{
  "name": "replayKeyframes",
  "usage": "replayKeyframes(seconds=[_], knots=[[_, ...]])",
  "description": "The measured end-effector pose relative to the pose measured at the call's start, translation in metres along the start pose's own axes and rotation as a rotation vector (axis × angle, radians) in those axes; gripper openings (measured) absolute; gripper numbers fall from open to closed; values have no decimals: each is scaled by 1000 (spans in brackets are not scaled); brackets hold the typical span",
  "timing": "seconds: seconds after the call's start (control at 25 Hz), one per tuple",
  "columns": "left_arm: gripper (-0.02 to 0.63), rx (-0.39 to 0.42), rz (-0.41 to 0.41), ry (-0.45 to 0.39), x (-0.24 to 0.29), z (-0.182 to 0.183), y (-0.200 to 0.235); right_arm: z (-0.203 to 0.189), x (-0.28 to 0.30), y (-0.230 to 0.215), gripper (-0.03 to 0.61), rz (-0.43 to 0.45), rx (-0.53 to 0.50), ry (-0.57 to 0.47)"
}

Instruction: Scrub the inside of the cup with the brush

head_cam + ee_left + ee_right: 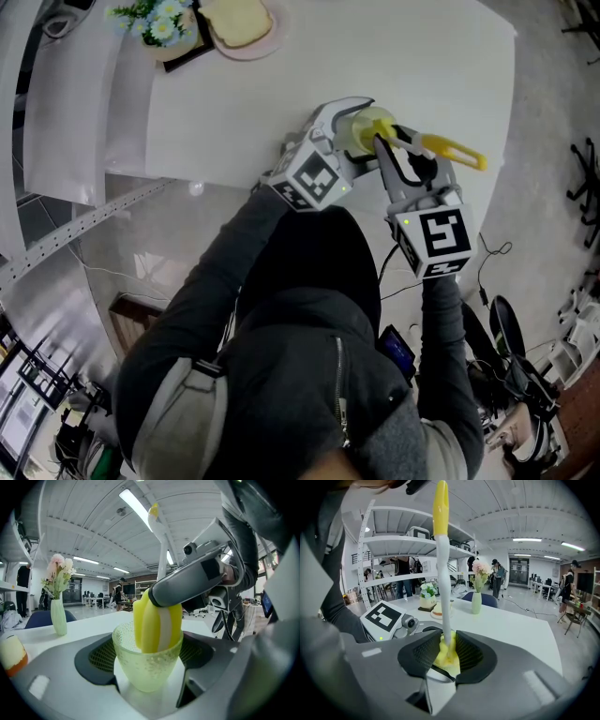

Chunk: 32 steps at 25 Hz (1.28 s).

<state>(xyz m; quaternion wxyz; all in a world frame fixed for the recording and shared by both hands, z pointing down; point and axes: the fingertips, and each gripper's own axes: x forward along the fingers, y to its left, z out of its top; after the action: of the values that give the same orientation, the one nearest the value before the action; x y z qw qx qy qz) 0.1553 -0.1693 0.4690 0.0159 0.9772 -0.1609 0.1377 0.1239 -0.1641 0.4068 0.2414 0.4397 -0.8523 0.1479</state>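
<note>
Risks first. We judge that the cup (146,674), a pale green pebbled tumbler, could twist or slip out if the brush (442,559) is pushed hard sideways, since only two pads hold it at its walls. It sits close to the table's (412,66) near edge, right of the middle, so a drop could take it to the floor. We cannot tell whether its base rests on the table. The right gripper's jaw tips are just above the rim, so we think a deep stroke could knock it.

The left gripper (150,654) has its jaws spread wide and pressed on either side of the cup. The right gripper (449,651) is clamped on the brush's white stem just above the yellow sponge head, which is down inside the cup.

We count one cup, one brush and two grippers. We also count one tall vase of flowers (476,603), one small flower pot (159,23) and one plate of bread (242,23) at the table's far left corner.
</note>
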Motion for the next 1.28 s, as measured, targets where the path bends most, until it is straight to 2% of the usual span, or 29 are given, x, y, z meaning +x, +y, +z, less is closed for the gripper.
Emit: replayKeyframes(seconds=[0.72, 1.28], knots=[[393, -13, -16, -2, 6, -1, -7, -5, 9, 5, 100, 9, 37, 12], [393, -10, -13, -12, 4, 4, -4, -8, 24, 6, 98, 17, 16, 32]])
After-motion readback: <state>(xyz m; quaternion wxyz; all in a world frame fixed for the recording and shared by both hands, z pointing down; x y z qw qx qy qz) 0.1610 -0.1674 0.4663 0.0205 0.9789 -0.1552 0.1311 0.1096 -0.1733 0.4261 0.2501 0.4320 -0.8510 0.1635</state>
